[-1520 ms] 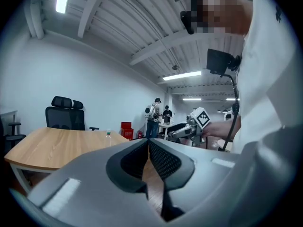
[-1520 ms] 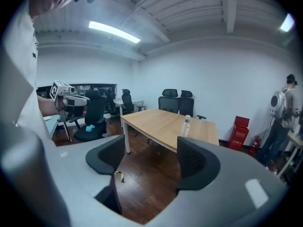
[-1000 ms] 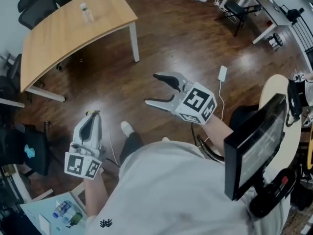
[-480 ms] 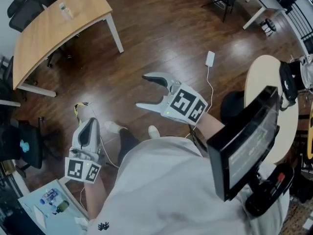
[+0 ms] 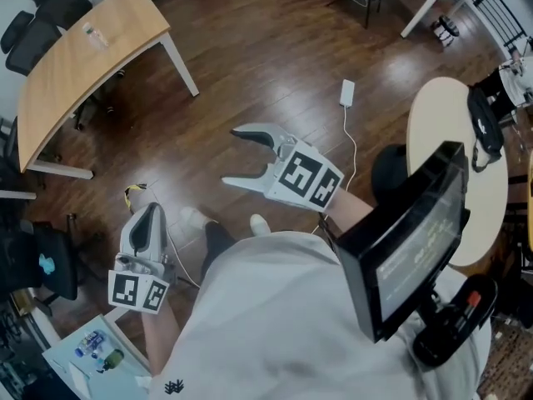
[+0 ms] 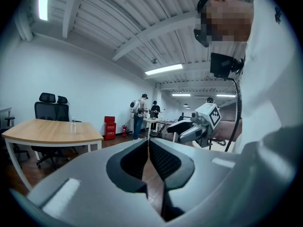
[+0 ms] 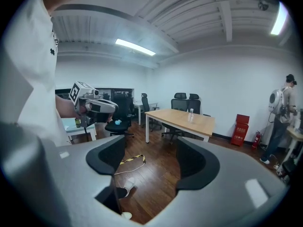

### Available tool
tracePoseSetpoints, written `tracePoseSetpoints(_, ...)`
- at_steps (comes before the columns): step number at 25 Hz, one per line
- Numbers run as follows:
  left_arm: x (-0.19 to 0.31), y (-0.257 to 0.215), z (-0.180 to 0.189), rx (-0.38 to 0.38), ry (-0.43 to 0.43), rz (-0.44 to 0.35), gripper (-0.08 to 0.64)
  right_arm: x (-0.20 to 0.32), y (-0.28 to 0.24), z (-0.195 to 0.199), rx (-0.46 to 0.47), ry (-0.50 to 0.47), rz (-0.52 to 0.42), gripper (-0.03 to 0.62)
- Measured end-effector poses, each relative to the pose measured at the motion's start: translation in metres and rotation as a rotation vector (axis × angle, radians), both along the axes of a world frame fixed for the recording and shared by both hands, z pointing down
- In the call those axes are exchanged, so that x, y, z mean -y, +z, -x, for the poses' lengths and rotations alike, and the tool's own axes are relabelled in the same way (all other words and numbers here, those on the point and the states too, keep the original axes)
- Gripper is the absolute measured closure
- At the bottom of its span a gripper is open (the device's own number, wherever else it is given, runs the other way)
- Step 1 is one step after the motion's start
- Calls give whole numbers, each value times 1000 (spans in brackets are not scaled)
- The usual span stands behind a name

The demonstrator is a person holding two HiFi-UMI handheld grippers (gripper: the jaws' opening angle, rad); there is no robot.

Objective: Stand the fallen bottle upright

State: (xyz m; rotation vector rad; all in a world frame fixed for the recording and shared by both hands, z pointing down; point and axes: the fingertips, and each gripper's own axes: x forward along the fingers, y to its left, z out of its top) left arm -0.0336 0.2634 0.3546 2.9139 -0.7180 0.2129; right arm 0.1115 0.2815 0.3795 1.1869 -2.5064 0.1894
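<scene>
A clear plastic bottle [image 5: 94,33] stands upright on the curved wooden table [image 5: 58,82] at the far upper left of the head view, well away from both grippers. It also shows small in the left gripper view as the bottle [image 6: 73,126] and in the right gripper view as the bottle [image 7: 191,114]. My left gripper [image 5: 148,222] hangs low at the left above the floor, its jaws shut with nothing between them. My right gripper [image 5: 232,157] is held out over the dark wood floor, jaws wide open and empty.
Black office chairs [image 5: 37,19] stand behind the wooden table. A white power adapter [image 5: 347,92] with its cable lies on the floor. A round pale table [image 5: 450,140] is at the right, a small table with bottles [image 5: 93,352] at the lower left. People [image 6: 139,115] stand far off.
The wooden table and bottle have slid up and left in the head view and look smaller. Both grippers keep their states; the right one drifted slightly left.
</scene>
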Motion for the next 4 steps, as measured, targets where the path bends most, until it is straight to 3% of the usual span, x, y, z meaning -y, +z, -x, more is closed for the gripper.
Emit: tracePoseSetpoints(4,1,1,-10,0,22,1,549,-3,5,-7,5,20,16,250)
